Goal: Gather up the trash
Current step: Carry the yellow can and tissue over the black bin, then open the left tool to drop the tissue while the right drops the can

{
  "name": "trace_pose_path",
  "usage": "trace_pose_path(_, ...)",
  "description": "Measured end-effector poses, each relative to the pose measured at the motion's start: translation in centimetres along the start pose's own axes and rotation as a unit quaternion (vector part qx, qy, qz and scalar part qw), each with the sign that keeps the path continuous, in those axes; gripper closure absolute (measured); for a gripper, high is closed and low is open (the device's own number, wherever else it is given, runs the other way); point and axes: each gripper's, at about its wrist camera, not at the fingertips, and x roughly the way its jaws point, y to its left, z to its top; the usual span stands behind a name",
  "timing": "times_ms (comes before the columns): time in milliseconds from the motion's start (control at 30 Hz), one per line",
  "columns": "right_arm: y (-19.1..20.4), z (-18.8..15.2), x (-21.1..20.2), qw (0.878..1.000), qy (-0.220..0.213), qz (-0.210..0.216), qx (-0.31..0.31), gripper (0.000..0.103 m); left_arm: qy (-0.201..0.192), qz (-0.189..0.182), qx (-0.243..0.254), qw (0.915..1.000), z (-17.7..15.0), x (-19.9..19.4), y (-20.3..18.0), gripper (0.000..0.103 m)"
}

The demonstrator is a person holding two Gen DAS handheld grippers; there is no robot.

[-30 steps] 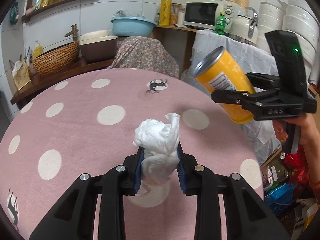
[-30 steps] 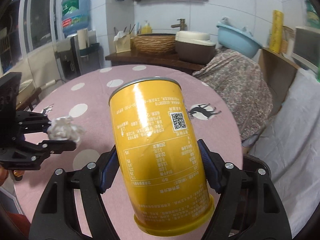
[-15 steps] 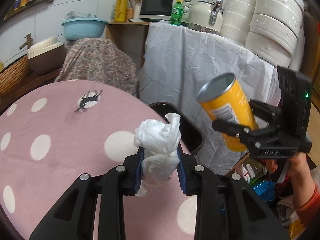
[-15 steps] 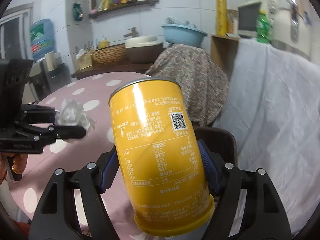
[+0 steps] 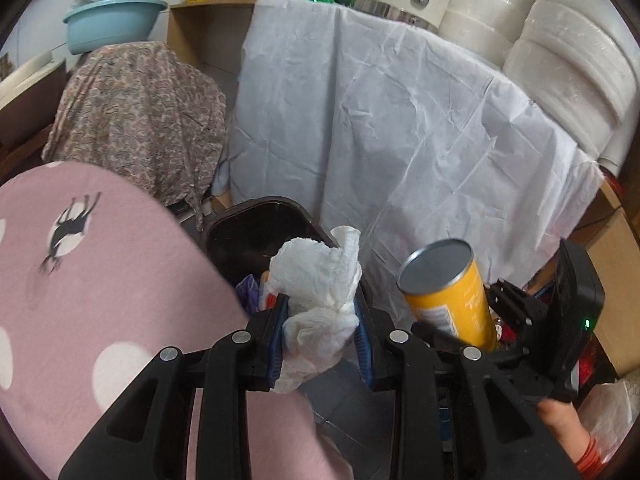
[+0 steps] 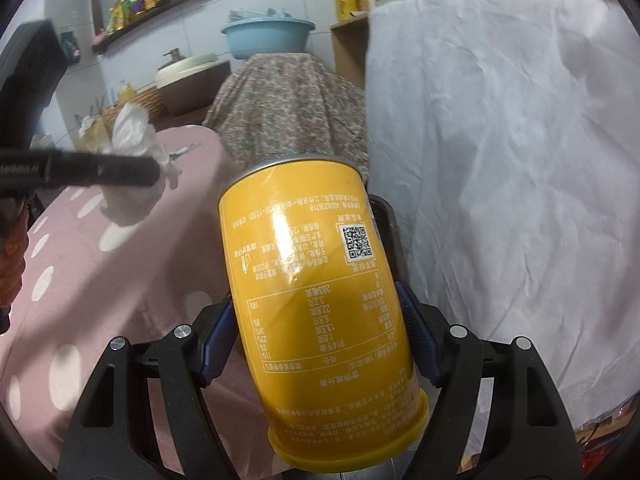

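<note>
Left tongs (image 5: pixel 322 338) clamp tissue (image 5: pixel 320 300) past table edge (image 5: pixel 224 280), above bin (image 5: pixel 256 216).

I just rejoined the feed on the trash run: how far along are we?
Pickup looks done: the left gripper is shut on the crumpled tissue and the right gripper is shut on the yellow can. Both hang past the pink table's edge, near the dark bin, which already holds some scraps. Left: release both into it.
</note>
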Motion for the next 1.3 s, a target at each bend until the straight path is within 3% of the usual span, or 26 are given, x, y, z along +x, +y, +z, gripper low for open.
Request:
trace_pose_path(333,-2.5,-1.7,3.1,0.999,0.015,-0.007,0.036,0.030,0.056,0.049,0.025,0.9969,3.4,8.6,-1.4,0.072)
trace_pose_path(433,-2.1,-1.5,3.8,0.999,0.015,-0.009,0.034,0.030,0.064,0.055,0.013,0.9963,3.8,10.0,-1.0,0.063)
trace_pose_path(567,-2.0,-1.8,4.4,0.999,0.018,-0.011,0.033,0.030,0.049,0.086,0.034,0.9945,4.4,10.6,-1.4,0.034)
trace_pose_path(633,-2.0,-2.0,4.7,0.999,0.021,-0.013,0.034,0.030,0.043,0.097,0.045,0.9933,4.6,10.5,-1.7,0.032)
trace_pose_path(833,-1.9,-1.8,5.8,0.999,0.027,-0.008,0.035,0.030,-0.004,0.097,0.067,0.9930,4.7,7.6,-3.0,0.024)
trace_pose_path(967,-1.5,-1.0,6.9,0.999,0.029,0.001,0.031,0.030,-0.052,0.109,0.102,0.9874,3.5,3.8,-3.7,0.020)
trace_pose_path(1133,-0.8,0.6,9.8,0.998,0.055,0.021,0.024,0.030,-0.098,0.114,0.099,0.9837,1.8,-0.8,-2.6,0.009)
trace_pose_path(1300,0.2,2.0,14.6,0.995,0.094,0.029,0.026,0.030,-0.106,0.131,0.102,0.9803,0.3,-3.3,-1.7,0.009)
